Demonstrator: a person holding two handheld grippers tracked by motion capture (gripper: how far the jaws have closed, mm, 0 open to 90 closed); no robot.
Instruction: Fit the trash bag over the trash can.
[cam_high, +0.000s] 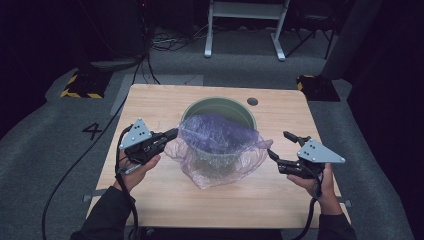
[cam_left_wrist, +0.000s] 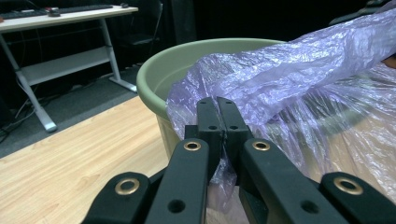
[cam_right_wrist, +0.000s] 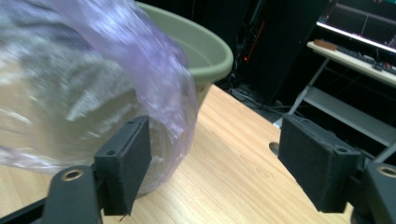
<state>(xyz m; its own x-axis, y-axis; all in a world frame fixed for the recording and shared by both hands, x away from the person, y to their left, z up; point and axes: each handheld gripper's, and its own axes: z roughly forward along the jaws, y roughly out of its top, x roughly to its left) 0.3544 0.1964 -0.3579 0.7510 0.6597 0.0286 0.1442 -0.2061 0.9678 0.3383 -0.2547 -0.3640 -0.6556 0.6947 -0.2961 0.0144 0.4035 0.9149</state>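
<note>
A green round bin stands in the middle of the wooden table. A thin purple plastic bag is draped over its near rim and down its front. My left gripper is at the bag's left edge, shut on a fold of the bag; in the left gripper view the film is pinched between the two black jaws, with the bin's rim just behind. My right gripper is to the right of the bag, jaws wide apart with nothing between them. The bag's edge hangs beside its left jaw.
A white-legged desk stands on the grey floor beyond the table. Yellow-and-black striped blocks sit at the table's far corners. A small round hole is in the tabletop behind the bin. Cables trail from both grippers.
</note>
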